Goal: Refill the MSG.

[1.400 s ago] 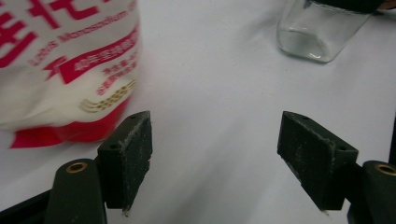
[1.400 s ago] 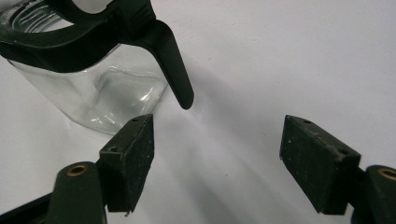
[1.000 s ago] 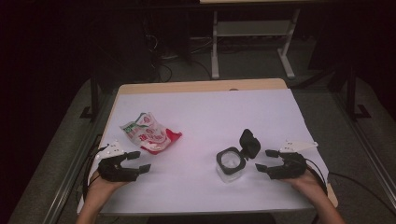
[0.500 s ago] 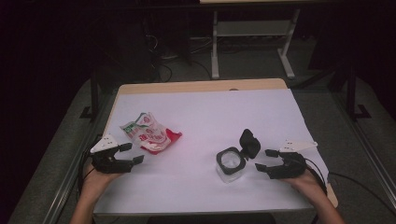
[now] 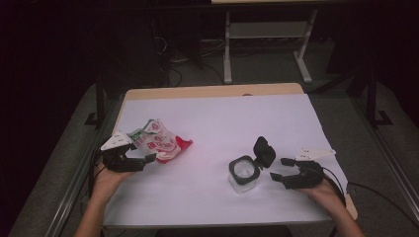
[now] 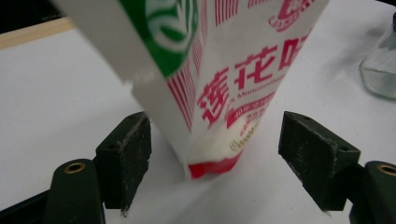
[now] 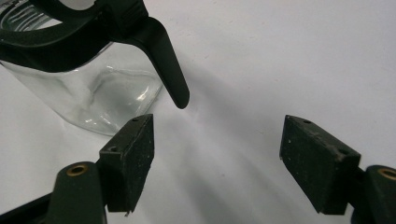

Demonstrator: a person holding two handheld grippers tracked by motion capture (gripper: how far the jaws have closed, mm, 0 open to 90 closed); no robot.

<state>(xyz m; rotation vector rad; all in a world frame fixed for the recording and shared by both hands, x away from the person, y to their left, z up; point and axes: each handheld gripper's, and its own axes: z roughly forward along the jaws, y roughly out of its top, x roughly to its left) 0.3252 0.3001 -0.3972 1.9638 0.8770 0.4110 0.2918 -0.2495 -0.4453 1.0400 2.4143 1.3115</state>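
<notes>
High view, left gripper (image 5: 143, 160) open at the packet (image 5: 157, 141), right gripper (image 5: 277, 168) open just beside the glass jar (image 5: 243, 173) on the table (image 5: 207, 118), left gripper view, packet corner between spread fingers (image 6: 126, 149), untouched, right gripper view, jar beyond the left-hand finger (image 7: 130, 158), nothing gripped.

Your left gripper (image 6: 215, 154) has its two black jaws standing wide apart on the white table sheet (image 6: 56, 93). Between them hangs the corner of a white plastic packet with red and green print (image 6: 219, 74), clear of the right pad and close against the left. A clear glass jar (image 6: 380, 70) sits at the right edge.
</notes>
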